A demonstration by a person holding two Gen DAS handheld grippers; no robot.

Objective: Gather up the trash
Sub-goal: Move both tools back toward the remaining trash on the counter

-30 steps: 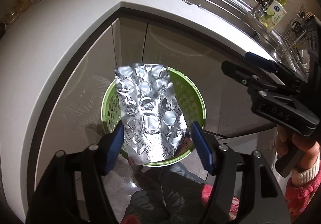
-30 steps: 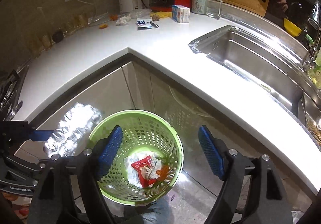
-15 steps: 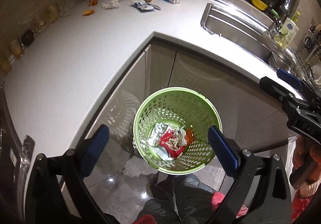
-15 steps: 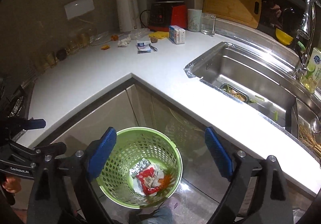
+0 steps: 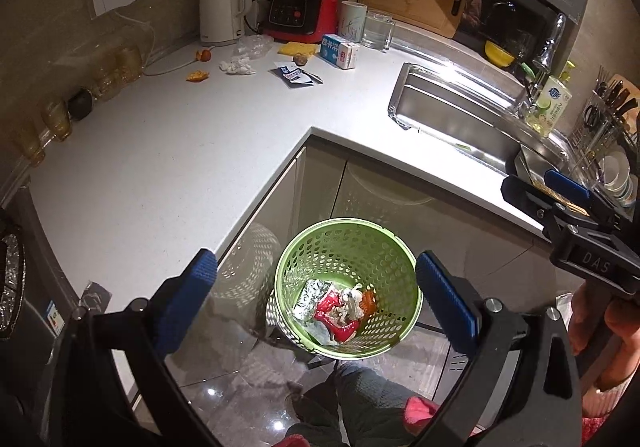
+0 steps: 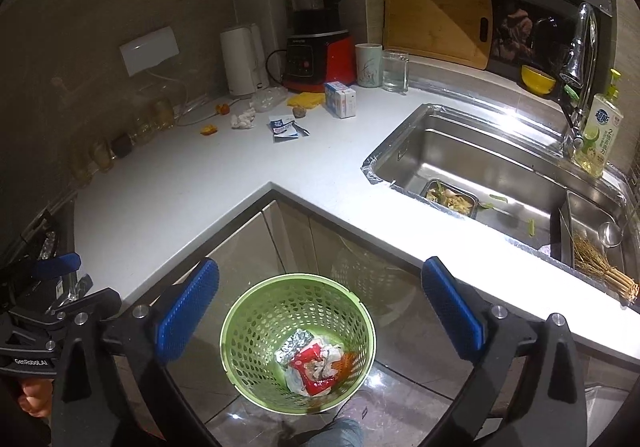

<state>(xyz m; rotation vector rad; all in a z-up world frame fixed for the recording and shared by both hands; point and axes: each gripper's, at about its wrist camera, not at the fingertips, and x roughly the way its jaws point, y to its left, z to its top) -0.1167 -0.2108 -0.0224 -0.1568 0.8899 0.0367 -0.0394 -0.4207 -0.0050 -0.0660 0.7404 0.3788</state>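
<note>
A white L-shaped surface point(image 5: 168, 151) is seen in a dim kitchen, with pale cabinet doors point(image 5: 320, 187) set under its inner corner and a glossy tiled floor point(image 6: 404, 387) below. The green basket point(image 5: 348, 287) is taken as the landmark. It stands on the floor in front of the cabinet doors, below the corner of the surface. Inside it, a crumpled foil sheet point(image 5: 310, 297), a red wrapper point(image 5: 334, 317), pale crumpled paper and an orange scrap are lying together at the bottom.

Well beyond the basket, at the back of the surface, loose trash is left: a white tissue wad point(image 5: 237, 65), orange peel point(image 5: 197, 75), a torn dark-blue packet point(image 5: 294, 74) and a small carton point(image 5: 340, 51). Behind these, a white kettle point(image 5: 221, 7), a red blender base point(image 5: 302, 13), a mug and a glass are lined along the wall, with a wooden board leaning beside them.

To the right of the basket, a steel sink point(image 6: 472, 167) is sunk into the surface; a small tray of food scraps point(image 6: 450, 201) is resting in it, and a soap bottle stands beside the tap.

The left claw point(image 5: 316, 283) is held wide above the basket, with nothing between its blue pads; the right claw point(image 6: 316, 311) has just been opening, is equally wide, and is also empty.
</note>
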